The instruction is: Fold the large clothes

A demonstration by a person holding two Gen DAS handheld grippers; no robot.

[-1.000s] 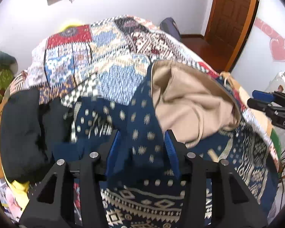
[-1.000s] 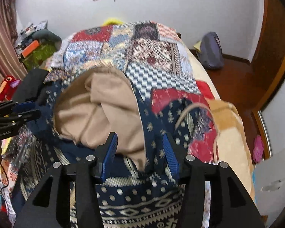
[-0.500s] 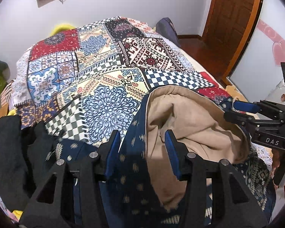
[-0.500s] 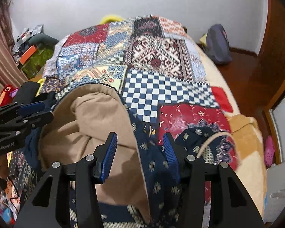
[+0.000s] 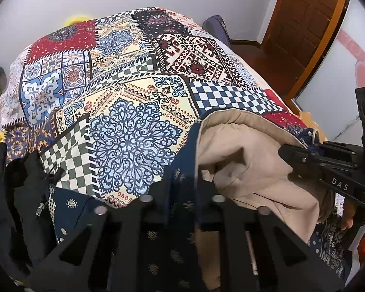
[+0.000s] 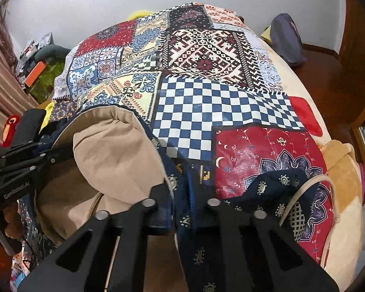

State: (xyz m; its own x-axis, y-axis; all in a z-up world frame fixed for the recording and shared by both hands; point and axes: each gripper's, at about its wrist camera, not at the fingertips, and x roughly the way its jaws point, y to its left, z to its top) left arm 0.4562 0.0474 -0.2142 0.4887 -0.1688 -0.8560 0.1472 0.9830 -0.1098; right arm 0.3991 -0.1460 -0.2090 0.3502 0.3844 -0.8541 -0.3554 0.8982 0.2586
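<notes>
Over the last second the navy patterned garment (image 5: 180, 189) rose off the patchwork bed (image 5: 133, 126), exposing quilt it had covered. The left gripper (image 5: 182, 197) and right gripper (image 6: 182, 199) each had their jaws closed on its navy edge, tan lining (image 6: 114, 150) sagging toward nine o'clock between them. It looked lifted, ready for spreading flat.

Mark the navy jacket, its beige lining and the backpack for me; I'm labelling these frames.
navy jacket (image 6: 267, 185): right wrist view, patterned outer fabric on the quilt.
beige lining (image 5: 250, 155): left wrist view, inner fabric's middle.
backpack (image 6: 286, 40): right wrist view, its grey front.
</notes>
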